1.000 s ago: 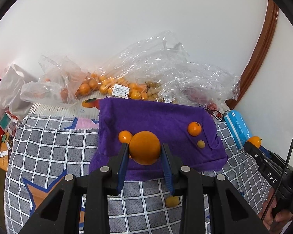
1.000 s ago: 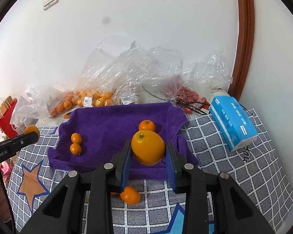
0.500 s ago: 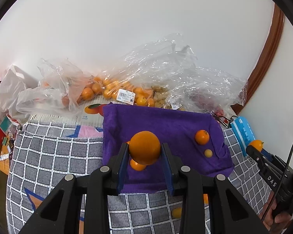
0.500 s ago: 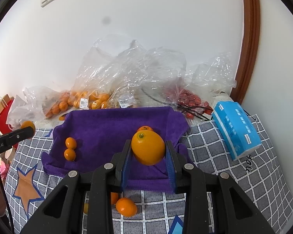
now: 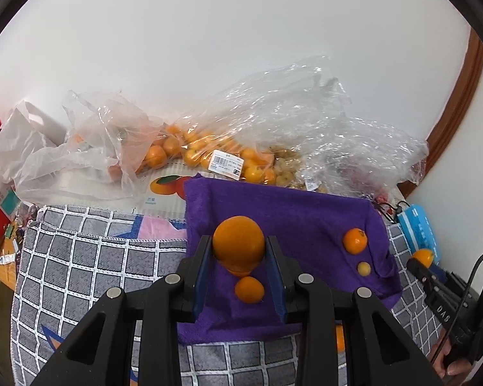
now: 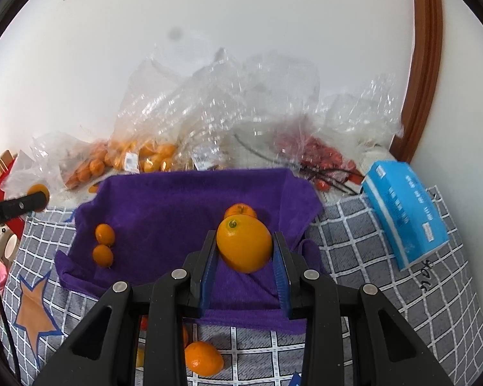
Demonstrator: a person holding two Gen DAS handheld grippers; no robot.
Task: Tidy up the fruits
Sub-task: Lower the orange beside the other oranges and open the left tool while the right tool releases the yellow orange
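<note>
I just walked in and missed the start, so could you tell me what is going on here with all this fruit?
A person is sorting fruit with a handheld gripper in each hand. The left gripper is shut on an orange above the purple towel; the right gripper is shut on a second orange over the same towel. Several small citrus fruits already lie on the towel, one more sits on the checked cloth in front, and bags of fruit line the wall.

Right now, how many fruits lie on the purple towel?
4: two small oranges on its left side, an orange and a small yellow fruit on its right. Others may hide behind the held oranges.
</note>
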